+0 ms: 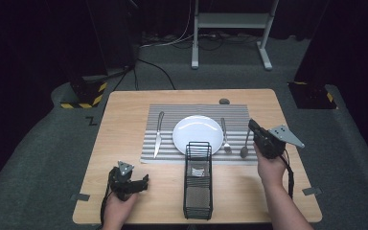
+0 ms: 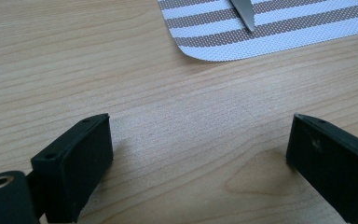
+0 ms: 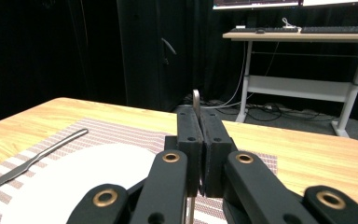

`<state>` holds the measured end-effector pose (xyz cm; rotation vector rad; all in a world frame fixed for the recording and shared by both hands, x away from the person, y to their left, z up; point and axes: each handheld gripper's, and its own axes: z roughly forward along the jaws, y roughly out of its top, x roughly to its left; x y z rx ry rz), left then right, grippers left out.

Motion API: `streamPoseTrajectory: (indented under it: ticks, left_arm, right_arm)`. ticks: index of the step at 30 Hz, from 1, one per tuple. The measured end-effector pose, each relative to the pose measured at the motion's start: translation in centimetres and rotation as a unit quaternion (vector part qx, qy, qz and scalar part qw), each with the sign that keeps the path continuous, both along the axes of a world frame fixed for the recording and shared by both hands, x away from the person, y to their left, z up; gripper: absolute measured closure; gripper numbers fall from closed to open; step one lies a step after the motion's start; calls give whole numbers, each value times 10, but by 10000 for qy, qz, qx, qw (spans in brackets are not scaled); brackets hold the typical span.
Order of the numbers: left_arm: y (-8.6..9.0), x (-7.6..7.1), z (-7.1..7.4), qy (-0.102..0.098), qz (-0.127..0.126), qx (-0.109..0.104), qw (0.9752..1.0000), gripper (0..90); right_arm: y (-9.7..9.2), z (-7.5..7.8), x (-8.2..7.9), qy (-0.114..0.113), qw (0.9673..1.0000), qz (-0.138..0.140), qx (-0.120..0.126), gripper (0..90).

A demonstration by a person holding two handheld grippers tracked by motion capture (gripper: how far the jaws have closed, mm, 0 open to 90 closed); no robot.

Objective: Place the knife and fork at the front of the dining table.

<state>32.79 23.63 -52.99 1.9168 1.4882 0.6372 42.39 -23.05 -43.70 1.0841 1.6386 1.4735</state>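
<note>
My right gripper (image 1: 252, 124) is at the right edge of the striped placemat (image 1: 167, 115), shut on the handle of a spoon (image 1: 245, 146). The spoon's bowl points down toward the mat beside the fork (image 1: 225, 136). In the right gripper view the jaws (image 3: 199, 114) press together, and the spoon handle (image 3: 196, 98) sticks out above them. A white plate (image 1: 196, 132) sits mid-mat with a knife (image 1: 158, 134) to its left. My left gripper (image 1: 141, 182) rests open on the bare wood near the front left. Its jaws (image 2: 200, 140) are wide apart with nothing between them.
A black wire basket (image 1: 199, 182) stands in front of the plate, reaching to the table's front edge. A small dark object (image 1: 224, 101) lies at the far edge. The knife tip (image 2: 243, 11) and a placemat corner (image 2: 270, 32) lie ahead of the left gripper.
</note>
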Motion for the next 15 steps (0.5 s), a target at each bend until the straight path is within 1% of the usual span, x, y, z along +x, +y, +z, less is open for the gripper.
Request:
streamPoseTrajectory:
  ticks: [8,15]
  left_arm:
    - [0,0,0,-2,7,1,10000,72]
    - [0,-1,0,-18,-7,1,10000,77]
  right_arm:
    - [6,-4,18,145,9999,-37,39,886]
    - [8,-8,37,294,9994,-77,162,885]
